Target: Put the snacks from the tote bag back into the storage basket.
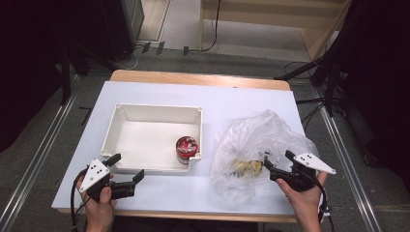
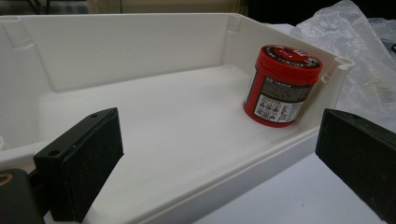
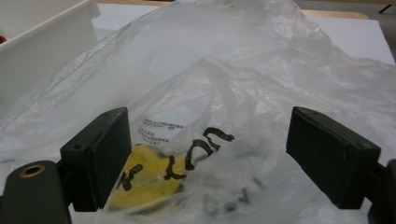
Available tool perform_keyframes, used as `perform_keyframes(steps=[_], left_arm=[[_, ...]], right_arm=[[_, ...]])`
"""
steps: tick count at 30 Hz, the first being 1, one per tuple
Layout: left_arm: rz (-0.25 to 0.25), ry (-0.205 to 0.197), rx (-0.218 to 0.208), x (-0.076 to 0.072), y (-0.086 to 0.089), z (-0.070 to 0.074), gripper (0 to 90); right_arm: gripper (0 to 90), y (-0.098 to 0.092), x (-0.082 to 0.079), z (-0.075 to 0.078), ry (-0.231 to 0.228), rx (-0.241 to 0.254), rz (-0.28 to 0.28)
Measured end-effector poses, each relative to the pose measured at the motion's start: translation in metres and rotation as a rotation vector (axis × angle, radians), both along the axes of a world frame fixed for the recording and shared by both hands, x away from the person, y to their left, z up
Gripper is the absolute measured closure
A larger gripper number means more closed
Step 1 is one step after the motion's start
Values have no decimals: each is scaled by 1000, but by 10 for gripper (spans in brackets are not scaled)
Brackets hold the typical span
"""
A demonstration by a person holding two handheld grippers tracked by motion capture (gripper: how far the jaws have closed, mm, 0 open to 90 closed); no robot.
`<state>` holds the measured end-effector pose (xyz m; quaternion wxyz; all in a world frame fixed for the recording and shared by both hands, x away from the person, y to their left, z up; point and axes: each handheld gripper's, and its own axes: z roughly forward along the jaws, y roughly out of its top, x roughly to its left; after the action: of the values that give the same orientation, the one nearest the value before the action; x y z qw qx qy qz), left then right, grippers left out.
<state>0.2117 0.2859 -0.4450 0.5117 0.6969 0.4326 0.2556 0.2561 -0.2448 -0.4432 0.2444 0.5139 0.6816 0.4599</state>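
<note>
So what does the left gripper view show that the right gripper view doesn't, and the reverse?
Left gripper view alone: the red jar standing upright in a corner of the white bin, label readable, between the left gripper's open jaws. Right gripper view alone: a yellow item inside the clear plastic bag, with black lettering on the film, between the right gripper's open jaws. Both share the bag, the bin wall and the white tabletop.

You've got a crinkled, thin, glossy clear plastic bag (image 1: 256, 145) at your 1 o'clock, a yellow packet (image 3: 149, 179) showing through the film. At 11 o'clock the white bin (image 1: 121, 126) looks like smooth, semi-matt moulded plastic. The red jar (image 2: 281, 85) inside has a shiny plastic lid and printed paper label. The tabletop (image 1: 193, 191) is matt white.
</note>
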Motion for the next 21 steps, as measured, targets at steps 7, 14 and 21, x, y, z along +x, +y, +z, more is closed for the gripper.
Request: perform_keyframes(steps=[7,14,21], left_arm=[[7,0,-5,-1,3,0,7],[14,3,-14,-2,5,0,7],[13,6,-1,-5,6,-1,7]], right_arm=[[144,-21,-8,-4,7,8,-34],[144,-39,-16,-8,23,27,-59],[144,-55,-24,-12,31,34,-89]])
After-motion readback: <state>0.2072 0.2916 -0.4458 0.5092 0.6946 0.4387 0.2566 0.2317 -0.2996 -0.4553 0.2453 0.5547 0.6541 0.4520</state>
